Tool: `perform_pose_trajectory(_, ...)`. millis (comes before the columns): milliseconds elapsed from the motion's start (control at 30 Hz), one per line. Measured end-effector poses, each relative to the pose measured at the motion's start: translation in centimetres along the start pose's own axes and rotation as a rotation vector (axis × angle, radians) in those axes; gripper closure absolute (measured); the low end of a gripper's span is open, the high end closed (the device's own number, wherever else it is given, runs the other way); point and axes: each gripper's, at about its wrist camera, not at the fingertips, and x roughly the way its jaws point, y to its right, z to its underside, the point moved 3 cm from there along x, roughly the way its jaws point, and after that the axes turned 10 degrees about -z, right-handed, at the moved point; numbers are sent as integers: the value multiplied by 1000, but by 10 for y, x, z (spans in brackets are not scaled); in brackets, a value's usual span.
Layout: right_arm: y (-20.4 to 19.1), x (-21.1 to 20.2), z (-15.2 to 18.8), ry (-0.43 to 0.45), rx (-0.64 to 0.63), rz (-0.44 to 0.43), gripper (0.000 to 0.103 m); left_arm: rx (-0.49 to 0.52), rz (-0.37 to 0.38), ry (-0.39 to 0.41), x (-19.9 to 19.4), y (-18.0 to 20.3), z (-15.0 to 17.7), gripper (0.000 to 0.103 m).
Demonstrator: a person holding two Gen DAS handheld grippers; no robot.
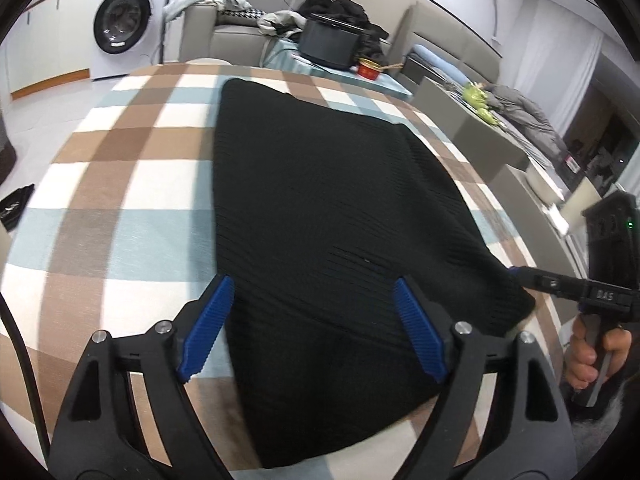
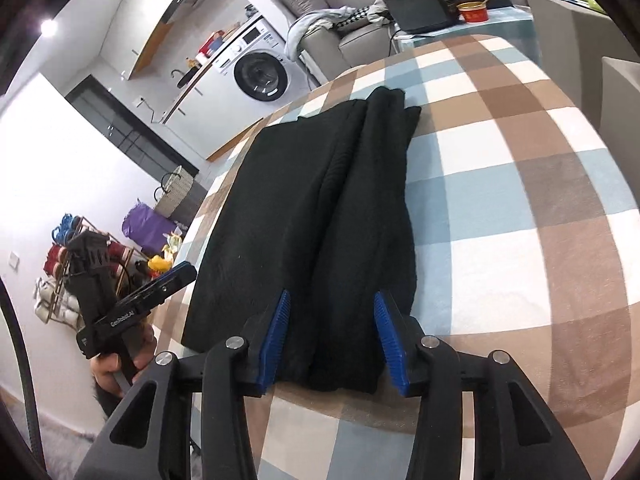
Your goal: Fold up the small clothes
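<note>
A black knit garment (image 1: 320, 208) lies flat on the checked table (image 1: 120, 208), folded lengthwise with a raised fold running down it in the right wrist view (image 2: 320, 208). My left gripper (image 1: 316, 300) is open, jaws wide, hovering over the garment's near left edge; it also shows from the side in the right wrist view (image 2: 176, 280). My right gripper (image 2: 332, 320) is open, its blue pads straddling the garment's near right fold without closing on it. In the left wrist view it (image 1: 520, 274) reaches the garment's right near corner.
Beyond the table's far edge stand a black box (image 1: 332, 42) and a red bowl (image 1: 370, 68) on a side table, a grey sofa (image 1: 232, 36) and a washing machine (image 1: 124, 20). A shoe rack (image 2: 80, 272) stands left of the table.
</note>
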Motion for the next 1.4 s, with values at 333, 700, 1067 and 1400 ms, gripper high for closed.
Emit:
perform_pose_trajectory(333, 3, 22, 8, -46, 1, 11, 47, 52, -17, -29, 8, 13, 19, 22)
perform_pose_trajectory(700, -10, 16, 2, -5, 15, -120, 47, 121, -42, -32, 13, 15, 27, 21)
perform_pose_trajectory(1067, -26, 11, 2, 6, -107, 1, 90, 120, -34, -35, 16, 13, 26, 20)
perform_pose_trajectory(1400, 7, -7, -4, 31, -10, 68, 72, 137, -37, -30, 18, 14, 27, 18)
